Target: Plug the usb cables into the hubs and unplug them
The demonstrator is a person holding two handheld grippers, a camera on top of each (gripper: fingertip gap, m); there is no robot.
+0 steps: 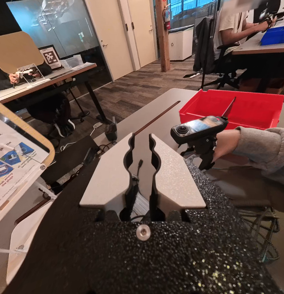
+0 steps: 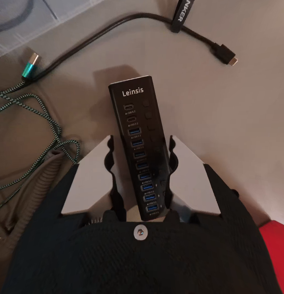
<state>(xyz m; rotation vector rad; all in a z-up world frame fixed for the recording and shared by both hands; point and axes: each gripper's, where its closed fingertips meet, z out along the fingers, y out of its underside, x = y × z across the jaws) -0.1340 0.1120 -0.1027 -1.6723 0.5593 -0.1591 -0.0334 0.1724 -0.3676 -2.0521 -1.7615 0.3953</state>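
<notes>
A black multi-port USB hub lies between the jaws of my right gripper, ports up and skewed to the gripper's axis. The right pad is against its edge, and a narrow gap shows at the left pad. A black cable's plug lies on the table beyond the hub at the right. A green braided cable with a teal plug lies at the left. My left gripper hovers with its jaws a little apart. A thin black cable end shows through the gap, touching neither pad.
A red divided bin stands on the table behind the right gripper's camera. A standing instruction sheet is at the left. A clear plastic box sits at the far left. People work at other desks behind.
</notes>
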